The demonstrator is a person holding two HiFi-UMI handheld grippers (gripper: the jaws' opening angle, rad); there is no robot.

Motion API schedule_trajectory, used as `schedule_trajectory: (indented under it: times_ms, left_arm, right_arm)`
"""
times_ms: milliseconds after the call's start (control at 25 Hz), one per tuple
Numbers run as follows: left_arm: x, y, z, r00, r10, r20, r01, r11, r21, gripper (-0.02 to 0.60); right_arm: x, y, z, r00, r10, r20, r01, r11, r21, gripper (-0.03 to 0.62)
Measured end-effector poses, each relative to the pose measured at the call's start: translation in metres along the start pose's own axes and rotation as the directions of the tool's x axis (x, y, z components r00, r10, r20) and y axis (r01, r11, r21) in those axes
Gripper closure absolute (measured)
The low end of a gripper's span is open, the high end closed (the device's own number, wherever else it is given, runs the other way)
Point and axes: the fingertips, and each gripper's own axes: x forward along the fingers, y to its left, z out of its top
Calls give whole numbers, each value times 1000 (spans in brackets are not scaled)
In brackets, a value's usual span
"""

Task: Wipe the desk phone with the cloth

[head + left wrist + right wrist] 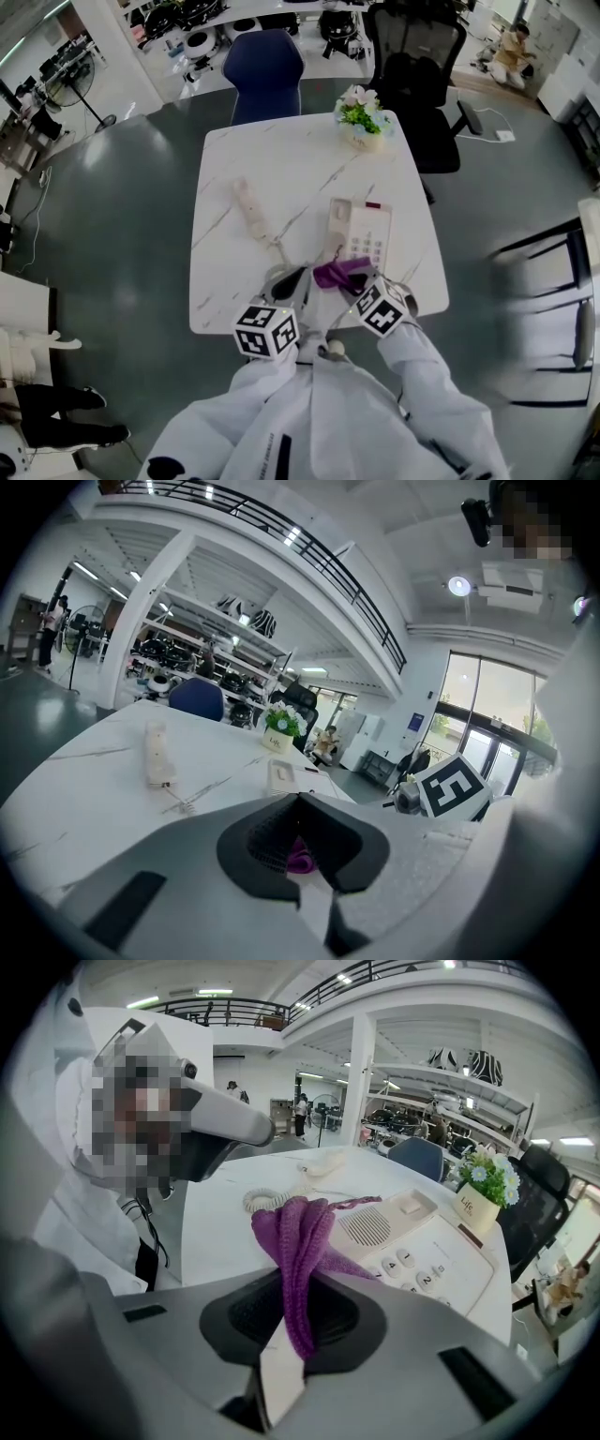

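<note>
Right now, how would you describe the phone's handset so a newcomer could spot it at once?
On the white marble table, look left of the desk phone, toward the table's middle. The handset lies there on its own, off the cradle. It is the only long, slim, pale bar; the flower pot at the far edge is squat and leafy.
</note>
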Motion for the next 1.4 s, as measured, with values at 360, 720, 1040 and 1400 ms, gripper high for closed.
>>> schedule_trajectory:
  times_ms: [360,720,1040,1400]
  left_arm:
    - [-6,-10,-3,1000,9,16,-9,1000,9,584]
    - [-16,-22,0,998,32,49,-34,998,44,584]
    - [-22,-38,15,994,9,109,-24,990,139,583]
    - [-30,-45,49,982,-24,186,-15,979,204,584]
  right_arm:
    - [-4,13,-11,1000,28,-14,-28,1000,-8,551]
    - [-10,27,-21,998,55,-14,-55,998,10,552]
    - [-36,23,-9,986,67,150,-91,983,161,552]
    - [-98,-8,19,906,-35,423,-141,915,377,553]
